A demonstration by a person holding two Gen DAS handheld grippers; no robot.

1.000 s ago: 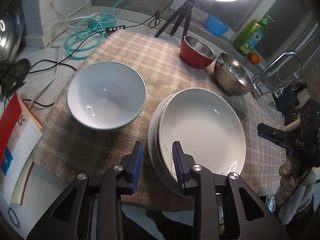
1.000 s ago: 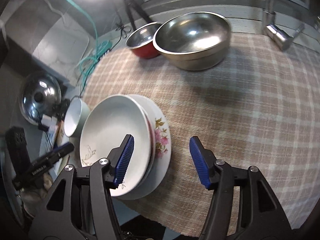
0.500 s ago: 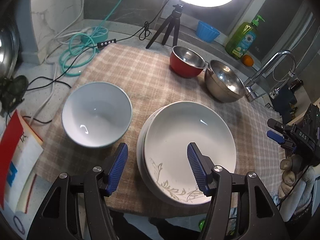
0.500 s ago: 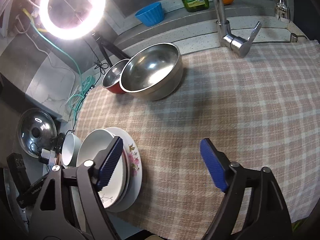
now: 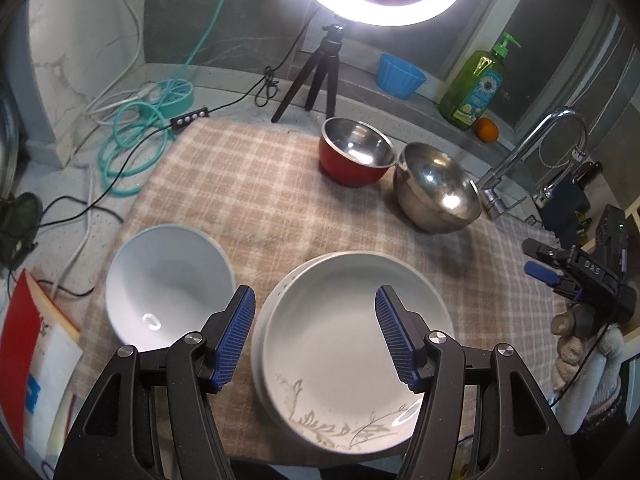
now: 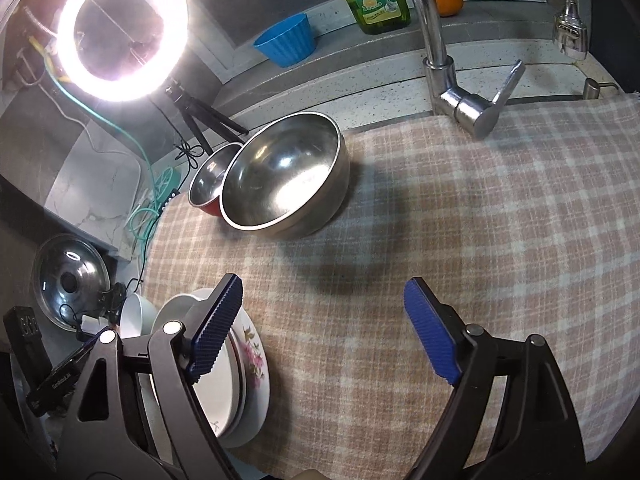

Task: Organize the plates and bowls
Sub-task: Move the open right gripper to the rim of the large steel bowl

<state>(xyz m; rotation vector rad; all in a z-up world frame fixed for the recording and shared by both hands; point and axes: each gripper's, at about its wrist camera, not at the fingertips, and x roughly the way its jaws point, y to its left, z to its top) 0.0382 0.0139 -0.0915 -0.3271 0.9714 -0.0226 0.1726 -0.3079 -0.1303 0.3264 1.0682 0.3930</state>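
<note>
A stack of white plates (image 5: 352, 344) lies at the near edge of the checked cloth (image 5: 256, 200); its top plate has a leaf pattern. My left gripper (image 5: 316, 336) hovers over this stack, open, with nothing between its blue pads. A white bowl (image 5: 168, 280) stands just left of the stack. Farther back are a red bowl (image 5: 352, 160) and a steel bowl (image 5: 436, 188), side by side. In the right wrist view my right gripper (image 6: 324, 328) is open over bare cloth. The plate stack (image 6: 252, 360), its bottom plate flowered, lies beside its left finger, and the steel bowl (image 6: 280, 184) stands ahead.
A ring light on a tripod (image 5: 320, 68) stands behind the cloth. Near it are a blue cup (image 5: 400, 76), a green soap bottle (image 5: 476, 84) and an orange (image 5: 486, 128). A faucet (image 6: 448, 80) rises at the back right. Cables (image 5: 132, 148) and a red book (image 5: 24, 352) lie left.
The left jaws, nearly closed at the plates' rim, opened wide and the gripper drew back and up. The right jaws widened and that gripper moved right, off the plates and over bare cloth.
</note>
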